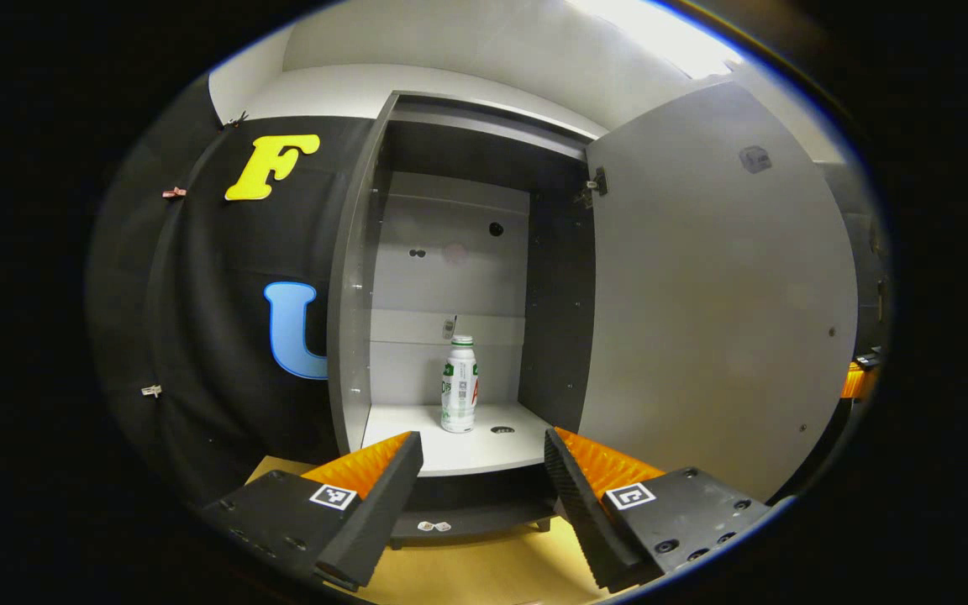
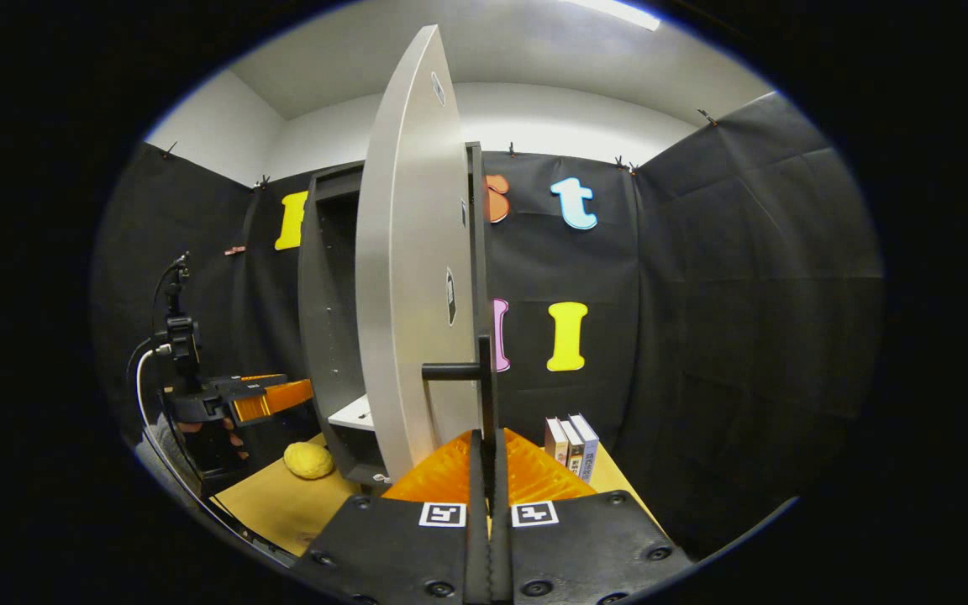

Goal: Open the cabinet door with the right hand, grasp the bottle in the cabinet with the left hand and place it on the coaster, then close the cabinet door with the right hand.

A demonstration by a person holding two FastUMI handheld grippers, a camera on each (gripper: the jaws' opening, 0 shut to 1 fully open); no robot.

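A white bottle with a green cap stands upright on the pale bottom shelf of the dark cabinet. The grey door is swung wide open to the right. My left gripper is open in front of the shelf edge, short of the bottle, with nothing between its fingers. In the right gripper view the door stands edge-on, and my right gripper is shut on its black bar handle. The left gripper shows at the left, facing the cabinet opening.
A lumpy yellow object lies on the wooden table by the cabinet's base. Three books stand upright to the right of the door. A hand and a cable sit behind the left gripper.
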